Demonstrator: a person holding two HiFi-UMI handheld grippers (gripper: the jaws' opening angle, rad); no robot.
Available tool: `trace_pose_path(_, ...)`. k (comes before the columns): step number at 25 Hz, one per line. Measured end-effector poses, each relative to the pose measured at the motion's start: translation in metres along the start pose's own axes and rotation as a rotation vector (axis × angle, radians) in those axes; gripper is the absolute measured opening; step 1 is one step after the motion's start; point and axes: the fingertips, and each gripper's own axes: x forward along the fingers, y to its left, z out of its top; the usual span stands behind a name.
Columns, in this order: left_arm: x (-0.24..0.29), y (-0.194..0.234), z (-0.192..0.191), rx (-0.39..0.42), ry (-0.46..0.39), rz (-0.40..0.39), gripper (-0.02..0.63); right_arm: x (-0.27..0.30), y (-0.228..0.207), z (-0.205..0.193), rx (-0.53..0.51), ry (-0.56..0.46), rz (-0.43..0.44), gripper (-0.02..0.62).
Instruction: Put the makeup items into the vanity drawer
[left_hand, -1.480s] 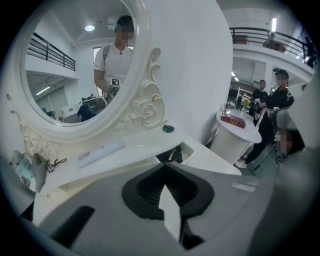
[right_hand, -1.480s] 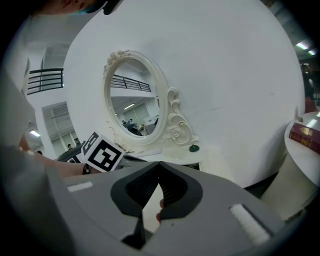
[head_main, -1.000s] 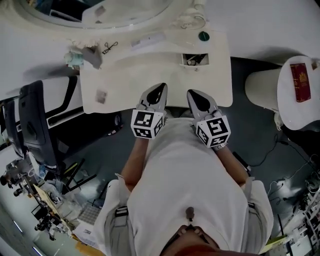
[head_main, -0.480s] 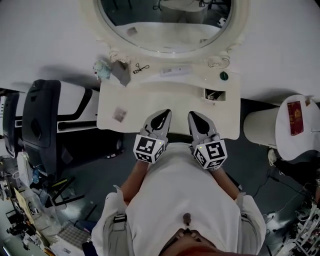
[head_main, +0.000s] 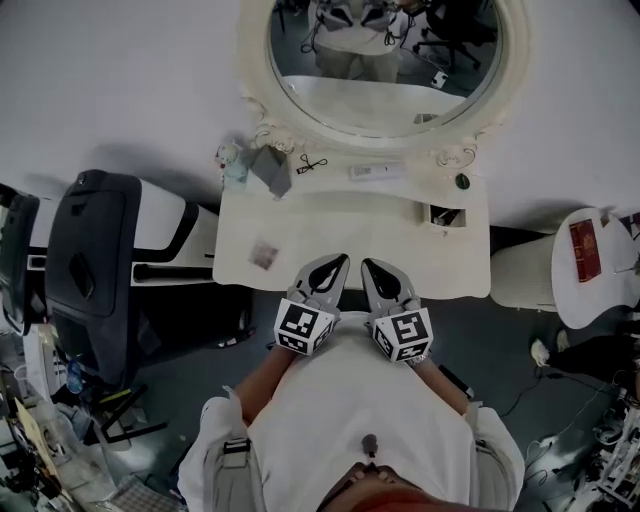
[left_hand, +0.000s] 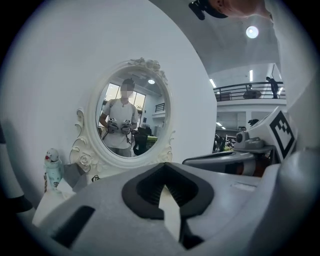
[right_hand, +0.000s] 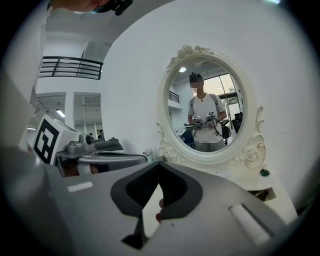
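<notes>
**Head view: makeup lies out below the mirror (head_main: 385, 70), both tongs shut on nothing**

Just below the mirror's lower rim, an eyelash curler (head_main: 311, 163) and a white tube (head_main: 378, 172) are seen lying on the vanity top (head_main: 340, 220). A green-capped jar (head_main: 461, 181) lies toward the rim's right end. A small open compartment (head_main: 445, 215), taken to be the drawer, is set into the top below the mirror's lower right. Something is seen inside it, too small to name. Below the mirror's lower left, a pale figurine (head_main: 232, 160) and a grey object (head_main: 270, 168) are stood together. Farther from the mirror, a small flat piece (head_main: 264, 254) lies alone.

The left gripper (head_main: 337, 261) and the right gripper (head_main: 368, 265) are held side by side at the edge of the top farthest from the mirror, pointed toward it. In each gripper view the jaws are seen drawn together, with nothing gripped between them.

With items lying out and the compartment open, the step in hand is judged to be a reach for a pickup. For the next move, one pair of jaws would need to be spread, carried toward the mirror over a chosen item, and closed on it. A low, careful pinch against the flat top would be called for by the thin curler and the tube.
</notes>
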Motion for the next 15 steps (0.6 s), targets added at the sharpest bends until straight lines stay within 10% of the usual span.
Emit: trace_pose_path(15,-0.011,-0.005,-0.020,0.004,0.051,-0.198,0.006,-0.006,0.016,-0.017,0.038,-0.026,-0.162,0.008)
